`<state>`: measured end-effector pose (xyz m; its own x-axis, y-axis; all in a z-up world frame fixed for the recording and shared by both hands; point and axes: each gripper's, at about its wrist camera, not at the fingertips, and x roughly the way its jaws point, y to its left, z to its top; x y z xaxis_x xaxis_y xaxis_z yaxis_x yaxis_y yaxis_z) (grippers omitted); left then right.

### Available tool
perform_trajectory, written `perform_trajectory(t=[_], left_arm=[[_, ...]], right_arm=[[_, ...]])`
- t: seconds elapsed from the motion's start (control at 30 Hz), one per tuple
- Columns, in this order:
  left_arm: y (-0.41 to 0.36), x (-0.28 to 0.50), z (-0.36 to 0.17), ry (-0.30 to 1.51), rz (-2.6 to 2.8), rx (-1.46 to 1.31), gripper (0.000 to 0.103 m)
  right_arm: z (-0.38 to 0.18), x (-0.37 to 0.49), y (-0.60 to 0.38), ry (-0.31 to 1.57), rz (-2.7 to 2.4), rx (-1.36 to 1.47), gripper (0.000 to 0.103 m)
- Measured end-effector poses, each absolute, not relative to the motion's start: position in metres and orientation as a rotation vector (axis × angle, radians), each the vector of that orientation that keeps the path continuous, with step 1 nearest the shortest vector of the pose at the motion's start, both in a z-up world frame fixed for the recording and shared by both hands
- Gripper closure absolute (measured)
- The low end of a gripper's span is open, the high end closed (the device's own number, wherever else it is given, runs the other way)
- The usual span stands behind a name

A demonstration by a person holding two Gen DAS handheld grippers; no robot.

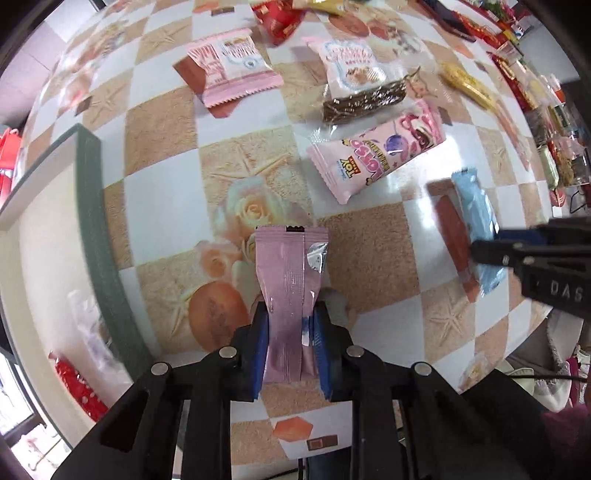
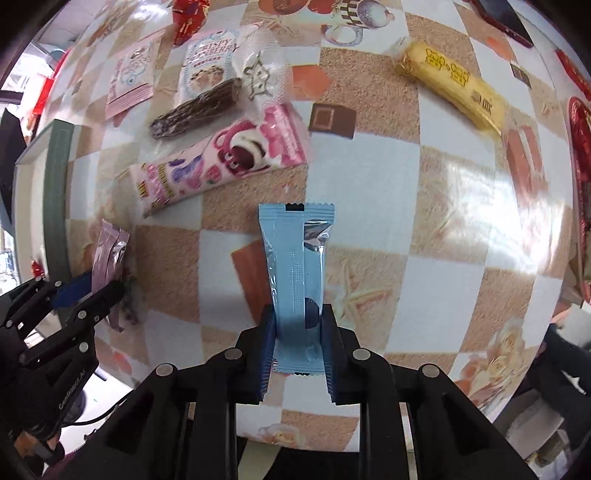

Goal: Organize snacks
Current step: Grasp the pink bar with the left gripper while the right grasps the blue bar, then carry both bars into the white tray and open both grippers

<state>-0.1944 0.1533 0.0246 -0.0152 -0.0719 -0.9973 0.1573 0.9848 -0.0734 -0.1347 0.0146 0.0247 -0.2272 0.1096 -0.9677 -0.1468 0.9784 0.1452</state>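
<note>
My left gripper (image 1: 290, 325) is shut on a pink snack sachet (image 1: 291, 280), held above the checked tablecloth; it also shows in the right wrist view (image 2: 110, 251). My right gripper (image 2: 297, 325) is shut on a light blue snack sachet (image 2: 295, 266), which also shows in the left wrist view (image 1: 476, 221) at the right. A green-rimmed box (image 1: 92, 236) with a cream inside stands at the left; a red wrapped snack (image 1: 77, 384) lies in it.
Loose snacks lie on the table beyond the grippers: a pink Lotso packet (image 1: 376, 155), a dark chocolate bar (image 1: 365, 101), two pink-and-white packets (image 1: 232, 66), a yellow packet (image 2: 450, 85) and red wrappers (image 1: 277, 18). Shelves of goods (image 1: 546, 122) line the far right.
</note>
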Motion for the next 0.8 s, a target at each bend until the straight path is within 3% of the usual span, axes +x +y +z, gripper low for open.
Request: perform_trajectory(t=[0.2,0.5,0.8], left_arm=[[0.162,-0.205,0.053,1.511,-0.169,0.046,0.078],[0.217,-0.204,0.096,1.393,-0.060,-0.030,0.078],[0.293,-0.218,0.114,1.326,0.101,-0.107,0.078]], right_arm=[[0.050,-0.185,0.015,1.781,0.286,0.010,0.078],[0.097,-0.178,0.014,1.699,0.359,0.036,0.078],[0.102,-0.142,0.096,1.671,0.505,-0.042,0.078]])
